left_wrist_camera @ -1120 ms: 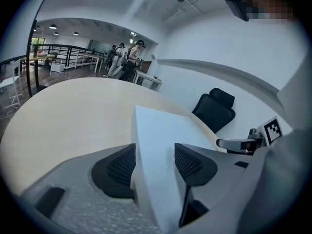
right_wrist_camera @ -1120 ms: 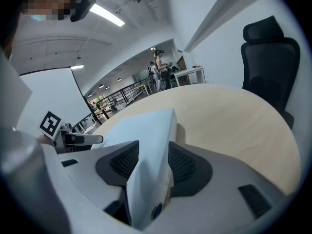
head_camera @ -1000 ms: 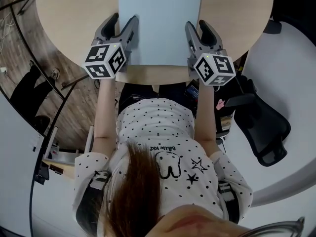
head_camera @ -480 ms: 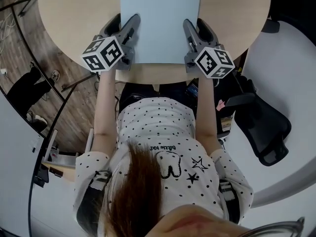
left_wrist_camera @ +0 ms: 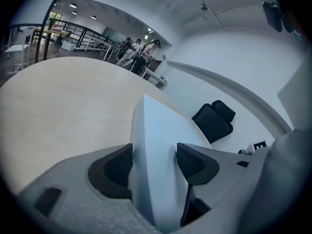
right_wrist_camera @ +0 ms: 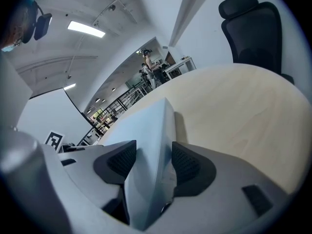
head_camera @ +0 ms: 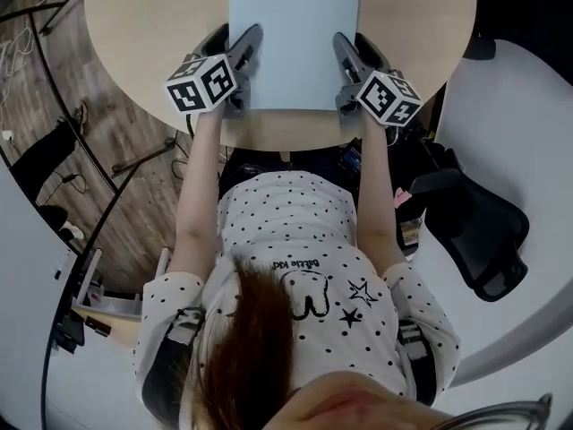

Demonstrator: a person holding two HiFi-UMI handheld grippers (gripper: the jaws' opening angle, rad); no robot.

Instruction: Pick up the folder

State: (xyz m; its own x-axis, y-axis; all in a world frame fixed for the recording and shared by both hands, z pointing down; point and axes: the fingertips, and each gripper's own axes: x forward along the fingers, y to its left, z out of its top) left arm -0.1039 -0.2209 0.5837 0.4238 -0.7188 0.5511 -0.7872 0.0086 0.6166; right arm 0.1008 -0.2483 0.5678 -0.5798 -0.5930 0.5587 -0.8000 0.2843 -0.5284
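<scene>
Left claw, right claw just opening, folder edges between jaws.

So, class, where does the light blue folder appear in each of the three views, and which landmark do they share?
Head view: the folder lies flat at top centre.
Left gripper view: folder at bottom centre, narrowing upward.
Right gripper view: folder at bottom centre, narrowing upward.
Shared landmark: the round wooden table beneath it.
</scene>
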